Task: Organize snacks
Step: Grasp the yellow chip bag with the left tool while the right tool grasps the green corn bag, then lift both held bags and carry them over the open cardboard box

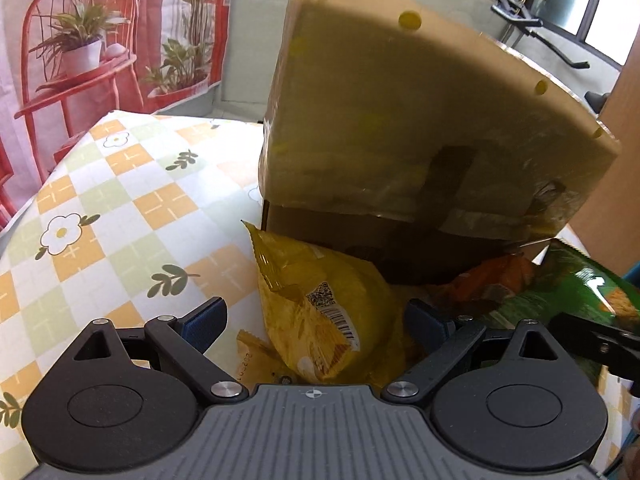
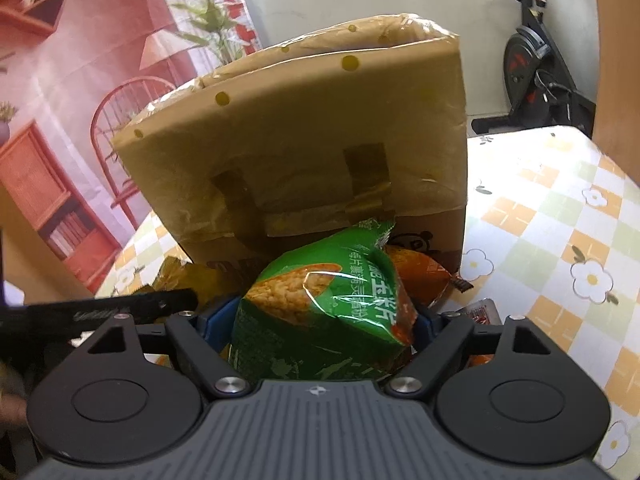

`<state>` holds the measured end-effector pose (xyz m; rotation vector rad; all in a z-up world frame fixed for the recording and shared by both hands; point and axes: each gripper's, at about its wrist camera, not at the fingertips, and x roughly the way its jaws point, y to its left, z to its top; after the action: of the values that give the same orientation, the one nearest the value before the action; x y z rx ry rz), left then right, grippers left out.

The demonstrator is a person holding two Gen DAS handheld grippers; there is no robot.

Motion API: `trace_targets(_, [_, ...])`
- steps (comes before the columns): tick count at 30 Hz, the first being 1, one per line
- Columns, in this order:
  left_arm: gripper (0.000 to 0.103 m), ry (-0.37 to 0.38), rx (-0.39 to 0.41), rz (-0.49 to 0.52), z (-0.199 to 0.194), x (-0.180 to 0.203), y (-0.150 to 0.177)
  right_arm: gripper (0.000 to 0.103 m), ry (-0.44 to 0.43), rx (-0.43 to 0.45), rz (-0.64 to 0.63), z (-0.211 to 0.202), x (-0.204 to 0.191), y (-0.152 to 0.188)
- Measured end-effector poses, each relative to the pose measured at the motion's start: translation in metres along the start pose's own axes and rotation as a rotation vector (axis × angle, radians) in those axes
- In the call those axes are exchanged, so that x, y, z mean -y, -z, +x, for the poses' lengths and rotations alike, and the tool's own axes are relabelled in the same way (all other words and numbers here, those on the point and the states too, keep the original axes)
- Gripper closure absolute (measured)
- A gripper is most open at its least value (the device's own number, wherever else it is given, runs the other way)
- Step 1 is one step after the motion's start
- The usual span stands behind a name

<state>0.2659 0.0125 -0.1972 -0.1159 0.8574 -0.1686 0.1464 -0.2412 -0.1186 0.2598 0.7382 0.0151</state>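
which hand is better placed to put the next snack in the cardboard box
Right, probably. The right gripper already has the green snack bag between its fingers, facing the cardboard box. The left gripper only straddles the yellow snack bag, with gaps.

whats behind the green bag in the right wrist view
An orange packet lies just behind the green bag, then the cardboard box with its taped flap hanging down. The bag and flap hide what is in the box.

Each gripper (image 1: 316, 320) (image 2: 324, 320) has black linkage arms, silver screws, blue finger pads, and a ribbed grey body.
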Motion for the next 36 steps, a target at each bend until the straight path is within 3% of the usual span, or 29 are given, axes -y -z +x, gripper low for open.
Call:
trace_targets(3, [0.016,0.01,-0.008,0.005,0.003,0.0,0.001,0.018,0.007,-0.007,0.0,-0.001,0.0,0.0])
trace_targets(5, [0.029,0.023,0.002,0.018,0.002,0.001,0.002,0.018,0.008,-0.011,-0.001,-0.001,0.0,0.0])
trace_targets(6, [0.041,0.023,0.006,0.027,-0.001,0.001,0.002,0.018,0.009,-0.014,-0.001,-0.001,0.001,0.0])
trace_targets(10, [0.047,0.008,0.019,0.067,-0.008,0.008,0.003,0.018,0.006,-0.022,0.008,0.0,0.001,-0.001])
trace_targets(22, [0.05,0.019,0.089,0.062,-0.042,0.01,0.002,0.019,0.021,-0.026,0.015,-0.012,-0.001,0.001])
trace_targets(26, [0.05,0.024,0.117,0.076,-0.055,0.012,0.002,0.03,0.012,0.002,0.022,-0.018,0.001,0.005])
trace_targets(36, [0.05,0.024,0.241,0.085,-0.102,0.014,-0.001,0.032,0.001,0.11,0.014,-0.05,0.002,-0.008])
